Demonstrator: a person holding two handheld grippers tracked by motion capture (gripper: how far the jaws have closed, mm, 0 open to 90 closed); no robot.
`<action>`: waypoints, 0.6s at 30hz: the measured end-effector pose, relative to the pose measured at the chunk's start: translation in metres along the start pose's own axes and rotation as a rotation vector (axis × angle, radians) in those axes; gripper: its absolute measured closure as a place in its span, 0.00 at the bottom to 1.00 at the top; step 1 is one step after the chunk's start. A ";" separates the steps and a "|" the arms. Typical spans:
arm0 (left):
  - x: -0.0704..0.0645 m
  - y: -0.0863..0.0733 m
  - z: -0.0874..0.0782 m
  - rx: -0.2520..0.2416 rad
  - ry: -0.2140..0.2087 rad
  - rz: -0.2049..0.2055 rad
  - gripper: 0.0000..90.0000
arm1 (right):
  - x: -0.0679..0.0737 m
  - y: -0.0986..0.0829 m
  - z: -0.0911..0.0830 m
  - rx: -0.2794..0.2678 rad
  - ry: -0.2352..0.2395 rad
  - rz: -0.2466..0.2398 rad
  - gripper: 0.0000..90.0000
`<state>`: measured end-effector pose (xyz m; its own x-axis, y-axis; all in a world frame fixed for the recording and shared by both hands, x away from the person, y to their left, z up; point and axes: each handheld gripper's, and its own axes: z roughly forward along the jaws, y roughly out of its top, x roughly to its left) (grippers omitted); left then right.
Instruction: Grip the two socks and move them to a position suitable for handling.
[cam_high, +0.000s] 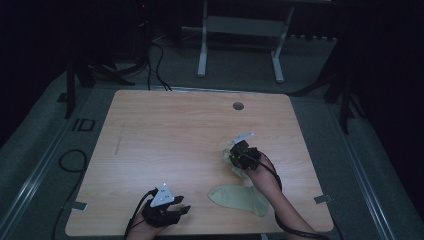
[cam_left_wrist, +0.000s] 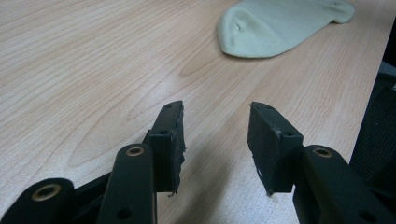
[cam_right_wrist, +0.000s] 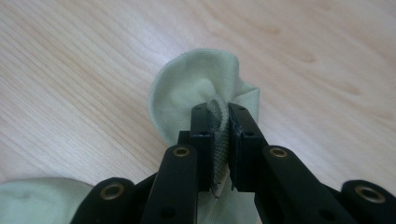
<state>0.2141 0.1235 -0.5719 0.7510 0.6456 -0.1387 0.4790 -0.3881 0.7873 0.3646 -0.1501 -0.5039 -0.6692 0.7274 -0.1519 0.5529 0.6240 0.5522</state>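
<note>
Wood-grain table (cam_high: 165, 130), bare across its left half. Near the front edge, left gripper (cam_high: 167, 210) low over the wood, jaws spread with nothing between them; same spread seen in the left gripper view (cam_left_wrist: 215, 140), pads (cam_left_wrist: 173, 140) just above the grain, aimed toward a pale green sock (cam_left_wrist: 280, 28) lying flat ahead. Further right in the high view, that flat sock (cam_high: 240, 199) near the front edge, beside the right forearm. Beyond it, right gripper (cam_high: 245, 155), jaws pressed together on a second sock (cam_high: 231, 161) of the same colour. Closer look from the right gripper view (cam_right_wrist: 219, 149): fabric of the held sock (cam_right_wrist: 196, 88) bunched and pinched between the pads, the rest curling forward onto the table.

Step in hand, by the look of it: lifting or dragging one sock to pair it with the other. Next move probably calls for carrying the pinched sock toward the flat one, keeping the grip firm, and bringing the left gripper in to pin or straighten the cloth.
</note>
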 end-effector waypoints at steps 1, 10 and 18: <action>0.000 0.000 0.000 -0.003 -0.007 0.000 0.62 | 0.001 -0.002 0.004 0.004 0.004 -0.006 0.91; -0.001 0.000 0.003 -0.001 -0.010 0.007 0.62 | 0.008 -0.008 0.032 0.042 0.007 -0.054 0.87; -0.002 0.010 0.008 -0.006 -0.026 0.022 0.60 | 0.005 -0.012 0.041 0.029 0.080 -0.035 0.61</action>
<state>0.2211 0.1133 -0.5683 0.7730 0.6195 -0.1370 0.4595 -0.3977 0.7942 0.3754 -0.1423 -0.5452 -0.7253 0.6805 -0.1040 0.5420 0.6576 0.5233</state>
